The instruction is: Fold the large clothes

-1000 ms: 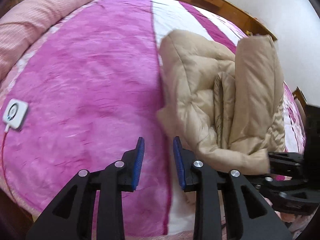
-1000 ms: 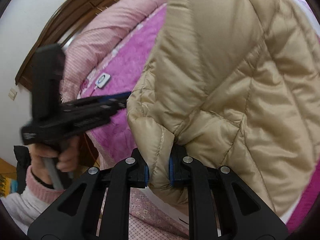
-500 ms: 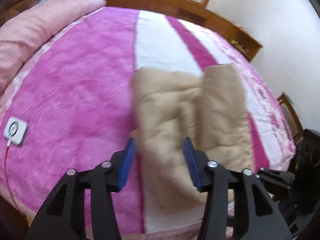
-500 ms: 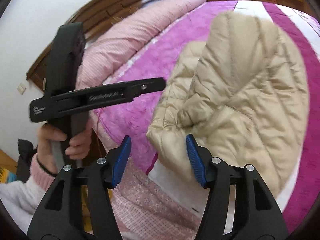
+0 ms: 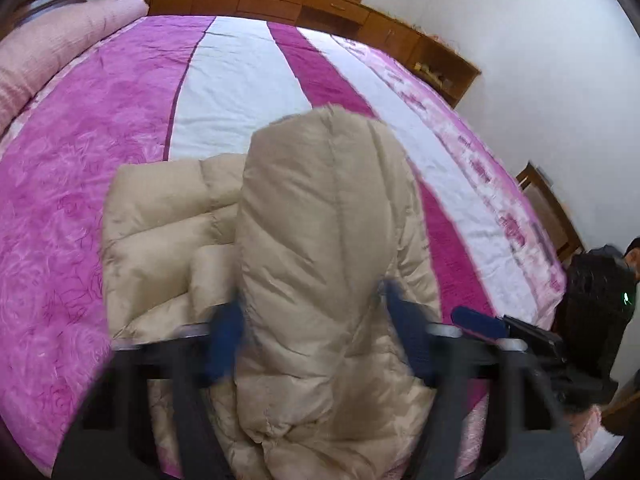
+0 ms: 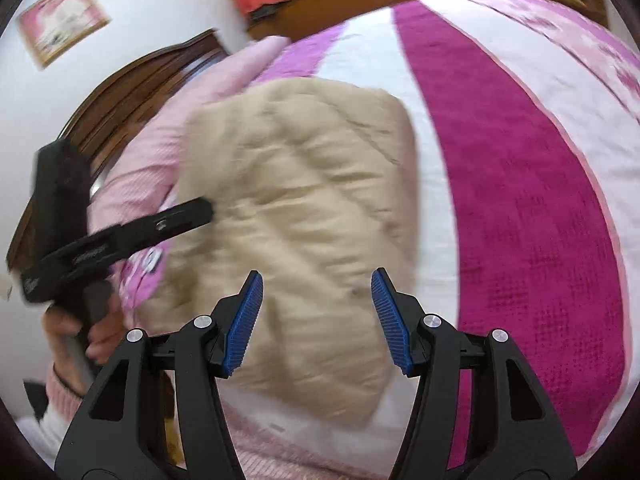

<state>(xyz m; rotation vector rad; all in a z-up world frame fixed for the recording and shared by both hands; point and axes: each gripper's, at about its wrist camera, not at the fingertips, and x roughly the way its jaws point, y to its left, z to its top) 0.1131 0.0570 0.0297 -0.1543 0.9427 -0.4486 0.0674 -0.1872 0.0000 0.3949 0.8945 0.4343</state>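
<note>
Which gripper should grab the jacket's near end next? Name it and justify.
Left, probably. The left gripper already straddles the beige jacket, jaws closing. The right gripper hangs open above it.

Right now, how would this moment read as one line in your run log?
task: fold large clothes | beige puffer jacket: folded on bed | left gripper: closing, blurred | right gripper: open, empty

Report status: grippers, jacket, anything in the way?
Right gripper open, empty. Left gripper closing, blurred, nothing visibly gripped. Jacket folded on bed. Nothing in the way.
</note>
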